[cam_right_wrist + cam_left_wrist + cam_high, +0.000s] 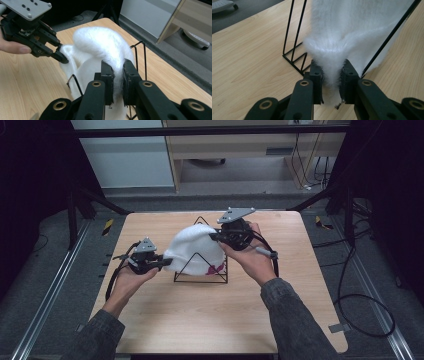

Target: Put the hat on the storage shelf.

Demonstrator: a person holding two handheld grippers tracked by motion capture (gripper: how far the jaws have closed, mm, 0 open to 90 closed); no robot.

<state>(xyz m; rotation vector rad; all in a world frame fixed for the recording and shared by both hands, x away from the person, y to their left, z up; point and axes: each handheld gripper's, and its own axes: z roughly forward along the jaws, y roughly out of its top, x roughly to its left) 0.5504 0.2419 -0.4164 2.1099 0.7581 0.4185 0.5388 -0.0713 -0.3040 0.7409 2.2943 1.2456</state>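
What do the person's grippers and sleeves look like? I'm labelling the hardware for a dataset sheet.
Both the left gripper and right gripper are black with linked jaws, brass-coloured pivot rings, a grey three-cornered plate on top and a trailing black cable. The sleeves are dark grey.

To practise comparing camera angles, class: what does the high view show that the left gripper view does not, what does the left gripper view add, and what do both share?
High view alone: both forearms, the right gripper pinching the white hat's far edge, a pink mark low on the hat, and the floor cables. Left gripper view alone: a close look at the left gripper with fluffy fabric squeezed between its jaws. Both share: the hat over the black wire stand on the wooden table.
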